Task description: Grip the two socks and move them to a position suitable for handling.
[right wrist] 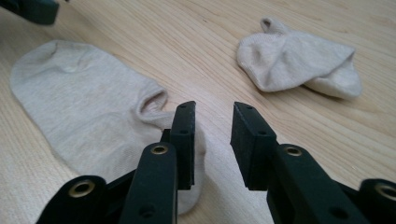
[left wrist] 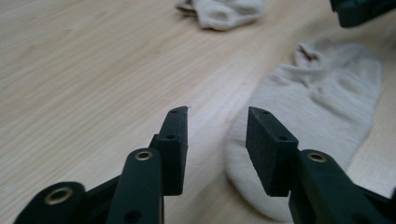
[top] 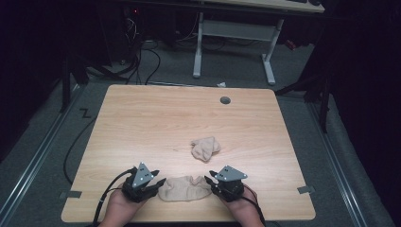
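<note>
A flat beige sock (top: 184,188) is laid out low in the centre of the high view, near the front edge of the wooden table (top: 142,123), between the two grippers. The left gripper (top: 153,183) is seen at the sock's left end, its jaws parted with nothing between them; in the left gripper view the sock (left wrist: 317,116) lies at the right of the frame. The right gripper (top: 209,182) is seen at the sock's right end, jaws likewise parted and empty. A second, crumpled sock (top: 205,148) lies apart, just above centre.
</note>
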The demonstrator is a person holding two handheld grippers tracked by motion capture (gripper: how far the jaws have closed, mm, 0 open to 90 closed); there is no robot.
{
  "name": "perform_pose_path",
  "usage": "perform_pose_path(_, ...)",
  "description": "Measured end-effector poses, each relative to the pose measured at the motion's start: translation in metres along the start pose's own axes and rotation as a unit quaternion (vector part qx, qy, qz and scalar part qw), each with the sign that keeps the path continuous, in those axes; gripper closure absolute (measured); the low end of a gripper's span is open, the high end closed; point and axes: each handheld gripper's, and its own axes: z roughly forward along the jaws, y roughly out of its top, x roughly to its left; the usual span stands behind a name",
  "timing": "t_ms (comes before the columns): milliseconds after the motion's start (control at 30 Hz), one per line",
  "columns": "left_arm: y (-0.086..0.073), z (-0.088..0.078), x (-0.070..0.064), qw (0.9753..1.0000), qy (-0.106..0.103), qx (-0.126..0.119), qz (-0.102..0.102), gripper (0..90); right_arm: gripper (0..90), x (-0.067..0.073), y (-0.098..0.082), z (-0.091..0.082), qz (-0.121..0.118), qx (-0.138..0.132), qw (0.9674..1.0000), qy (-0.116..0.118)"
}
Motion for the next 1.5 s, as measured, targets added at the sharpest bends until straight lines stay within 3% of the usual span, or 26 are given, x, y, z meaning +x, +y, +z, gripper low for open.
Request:
perform_pose_path(200, 0.0, -0.006, 0.02, 0.9994, 0.028, -0.011, -0.017, 55.4, 68.8, -0.014, -0.002, 0.001, 0.015, 0.014, 0.9996, -0.019)
perform_pose_path(267, -0.001, -0.006, 0.024, 0.9992, 0.031, -0.012, -0.023, 53.8, 69.2, -0.018, -0.001, 0.0, 0.027, 0.008, 0.9992, -0.027)
perform_pose_path(300, -0.004, -0.006, 0.032, 0.9987, 0.025, -0.007, -0.044, 53.4, 69.1, -0.022, 0.001, -0.001, 0.032, 0.005, 0.9988, -0.035)
perform_pose_path(400, -0.005, -0.006, 0.036, 0.9985, 0.027, -0.001, -0.047, 52.9, 68.8, -0.026, 0.002, -0.001, 0.04, 0.004, 0.9984, -0.04)
perform_pose_path(500, -0.005, -0.006, 0.042, 0.9979, 0.035, -0.004, -0.055, 52.9, 68.3, -0.034, 0.01, -0.001, 0.04, 0.003, 0.9975, -0.059)
perform_pose_path(667, -0.007, -0.003, 0.044, 0.9979, 0.032, 0.002, -0.057, 52.7, 62.4, -0.042, 0.012, 0.005, 0.048, 0.001, 0.9973, -0.056)
perform_pose_path(900, -0.007, -0.001, 0.051, 0.9976, 0.035, 0.004, -0.06, 52.7, 56.2, -0.044, 0.024, 0.024, 0.023, 0.01, 0.9985, -0.049)
perform_pose_path(967, -0.01, -0.002, 0.052, 0.997, 0.029, 0.002, -0.072, 52.7, 55.1, -0.045, 0.026, 0.027, 0.028, 0.01, 0.9986, -0.045)
perform_pose_path(1000, -0.011, -0.002, 0.051, 0.997, 0.028, 0.002, -0.073, 52.8, 54.2, -0.045, 0.034, 0.033, 0.036, 0.029, 0.998, -0.042)
perform_pose_path(1133, -0.008, -0.002, 0.049, 0.9979, 0.033, 0.002, -0.055, 52.7, 54.7, -0.045, 0.045, 0.039, 0.039, 0.026, 0.9981, -0.041)
perform_pose_path(1233, -0.011, -0.004, 0.049, 0.9976, 0.025, -0.001, -0.064, 52.7, 56.7, -0.047, 0.049, 0.046, 0.038, 0.028, 0.998, -0.042)
perform_pose_path(1300, -0.01, -0.004, 0.049, 0.9976, 0.026, -0.003, -0.065, 53.1, 66.3, -0.053, 0.053, 0.049, 0.032, 0.029, 0.9975, -0.056)
perform_pose_path(1400, -0.005, -0.004, 0.05, 0.998, 0.031, -0.01, -0.054, 53.2, 86.8, -0.072, 0.055, 0.052, 0.055, 0.03, 0.9953, -0.074)
perform_pose_path(1467, -0.005, -0.004, 0.05, 0.998, 0.03, -0.01, -0.054, 53.1, 90.0, -0.079, 0.055, 0.053, 0.064, 0.03, 0.9944, -0.079)
perform_pose_path(1500, -0.008, -0.003, 0.05, 0.998, 0.028, -0.006, -0.056, 53.1, 90.0, -0.087, 0.054, 0.059, 0.075, 0.046, 0.9927, -0.084)
